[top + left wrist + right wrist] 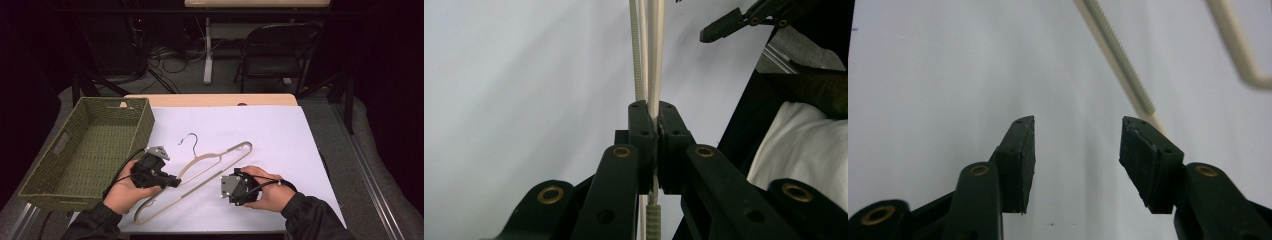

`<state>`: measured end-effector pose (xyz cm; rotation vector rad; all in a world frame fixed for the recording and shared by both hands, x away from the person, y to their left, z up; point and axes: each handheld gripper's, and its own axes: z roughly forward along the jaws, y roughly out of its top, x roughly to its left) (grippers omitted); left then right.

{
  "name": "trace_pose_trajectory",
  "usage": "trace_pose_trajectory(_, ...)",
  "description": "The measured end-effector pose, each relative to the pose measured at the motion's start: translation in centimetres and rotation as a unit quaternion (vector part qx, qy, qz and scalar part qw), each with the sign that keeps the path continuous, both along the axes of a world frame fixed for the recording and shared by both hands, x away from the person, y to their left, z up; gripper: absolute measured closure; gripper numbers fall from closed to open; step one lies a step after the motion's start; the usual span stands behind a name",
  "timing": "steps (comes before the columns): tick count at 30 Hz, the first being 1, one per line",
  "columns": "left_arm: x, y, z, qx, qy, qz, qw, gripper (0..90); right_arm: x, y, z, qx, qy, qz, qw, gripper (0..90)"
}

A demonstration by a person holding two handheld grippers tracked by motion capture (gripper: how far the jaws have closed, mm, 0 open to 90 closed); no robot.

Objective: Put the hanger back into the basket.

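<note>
A cream plastic hanger point(212, 170) with a metal hook point(190, 138) lies slanted across the white table cover point(280, 135). My left gripper point(175, 182) is shut on the hanger's lower bar, near its left end. In the left gripper view the jaws point(657, 117) meet tightly around the thin cream bar point(655, 60), which runs straight away from them. My right gripper point(223, 188) sits just right of the hanger's middle. It stands open point(1078, 135) with nothing between the pads, and the hanger's ribbed bar point(1120, 55) passes just beyond the right fingertip.
A green woven basket point(142, 125) stands empty at the table's left side, close to my left hand. A folding chair point(280, 50) and a table leg point(207, 50) stand on the floor beyond the far edge. The other gripper's jaw tip point(744, 20) shows in the left gripper view.
</note>
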<state>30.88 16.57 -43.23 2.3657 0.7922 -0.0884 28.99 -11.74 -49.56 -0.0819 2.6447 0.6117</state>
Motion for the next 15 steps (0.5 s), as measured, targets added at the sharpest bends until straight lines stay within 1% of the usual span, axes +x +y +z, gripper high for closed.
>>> trace_pose_trajectory(1,0.0,0.2,0.3,-0.002,-0.002,0.001,1.0000,87.5,0.0,-0.2,0.1,0.007,0.005,-0.011,0.9999,48.5)
trace_pose_trajectory(2,-0.1,0.5,0.8,-0.001,-0.008,0.003,1.0000,87.5,0.1,-0.3,0.2,0.005,0.004,-0.005,1.0000,48.5)
trace_pose_trajectory(4,-0.2,1.1,2.1,-0.001,-0.019,0.009,0.9998,87.5,0.0,-0.6,0.3,0.015,0.004,-0.019,0.9997,48.3)
trace_pose_trajectory(6,-0.4,1.6,3.0,0.003,-0.030,0.016,0.9994,87.5,0.1,-0.9,0.5,0.022,0.001,-0.016,0.9996,48.3)
trace_pose_trajectory(8,-0.6,2.4,4.2,0.008,-0.043,0.024,0.9988,87.5,0.1,-1.1,0.7,0.028,-0.008,-0.018,0.9994,48.4)
trace_pose_trajectory(10,-0.6,3.1,5.0,0.010,-0.046,0.032,0.9984,87.5,0.2,-1.4,0.8,0.032,-0.006,-0.023,0.9992,47.6)
trace_pose_trajectory(14,-0.4,4.4,5.8,0.026,-0.051,0.046,0.9973,87.5,0.3,-1.8,0.8,0.029,-0.009,-0.030,0.9991,46.7)
trace_pose_trajectory(15,-0.3,4.8,6.0,0.028,-0.052,0.050,0.9970,87.5,0.4,-1.9,0.7,0.032,-0.009,-0.032,0.9989,46.6)
